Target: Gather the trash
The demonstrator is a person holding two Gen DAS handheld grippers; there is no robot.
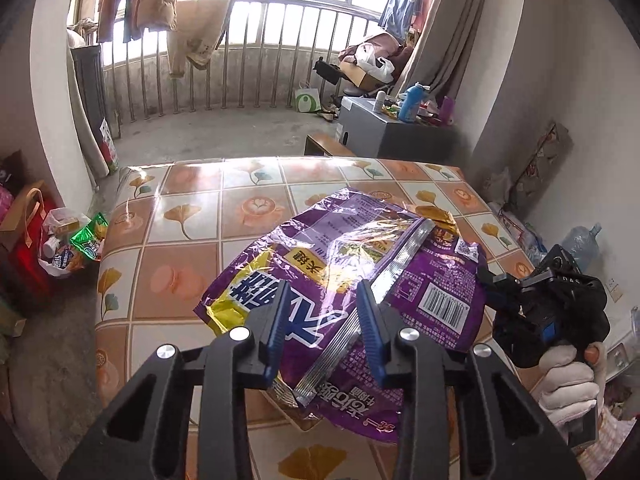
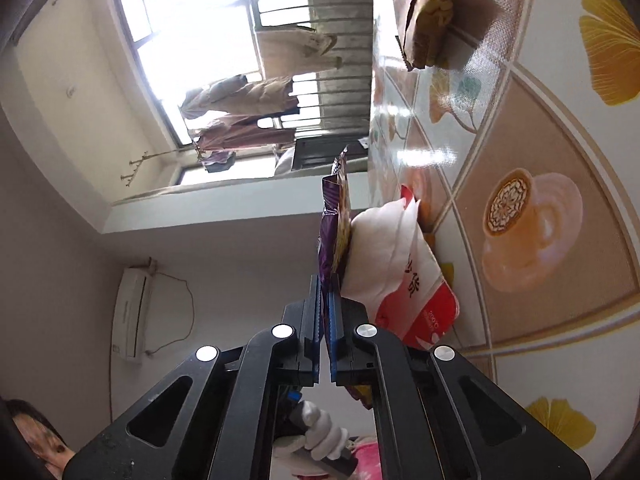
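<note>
From the left wrist, the big purple wrapper (image 1: 352, 276) lies crumpled across the middle of the bench (image 1: 168, 264), its silver seam running down toward the camera. The left tool (image 1: 324, 312) hangs just above the wrapper's near half with its fingers spread apart, holding nothing. At the wrapper's right edge the right tool (image 1: 486, 278), in a gloved hand (image 1: 568, 384), has that edge pinched.

From the right wrist, turned sideways, the right tool (image 2: 329, 300) is clenched on the purple wrapper (image 2: 334, 236), which stands edge-on out of the fingers. Right beside the wrapper a white and red packet (image 2: 400, 264) rests on the bench (image 2: 560, 128); beyond the wrapper sits a brown packet (image 2: 424, 16).

I'd bring the left tool down over the seam, where the foil is stiffest, and close firmly, so the slippery film lifts flat without dragging the packet beneath.
</note>
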